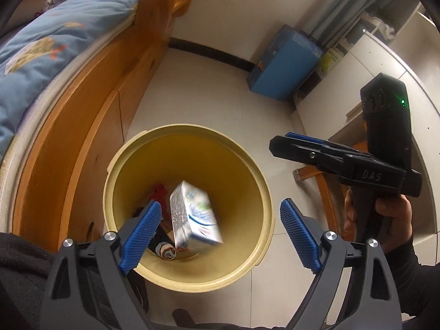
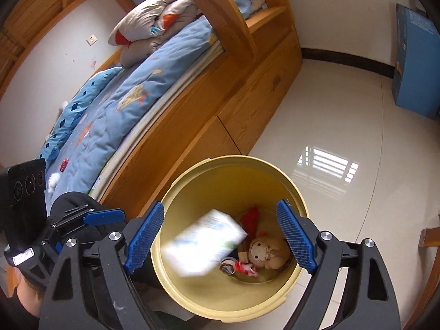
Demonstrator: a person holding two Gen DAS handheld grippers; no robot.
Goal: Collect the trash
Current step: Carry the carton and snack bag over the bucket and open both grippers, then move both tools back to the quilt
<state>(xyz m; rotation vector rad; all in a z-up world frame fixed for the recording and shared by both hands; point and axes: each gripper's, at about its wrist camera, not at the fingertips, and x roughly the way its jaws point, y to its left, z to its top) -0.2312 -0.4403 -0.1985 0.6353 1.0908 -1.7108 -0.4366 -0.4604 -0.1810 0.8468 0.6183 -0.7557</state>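
1. Above the yellow bin (image 1: 189, 209), both the left gripper (image 1: 217, 233) and right gripper (image 2: 220, 238) gape, grasping nothing.
2. The blurred carton (image 2: 205, 244) sits inside the bin's mouth, apparently mid-drop.
3. Keep both clear of the rim.

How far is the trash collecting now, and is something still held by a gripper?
Done: a doll, a red item and a small roll lie in the yellow bin. In hand: nothing; the white carton looks blurred, apparently dropping into the bin, between the open left gripper. The right gripper is open too. Left: no other trash shows on the floor.
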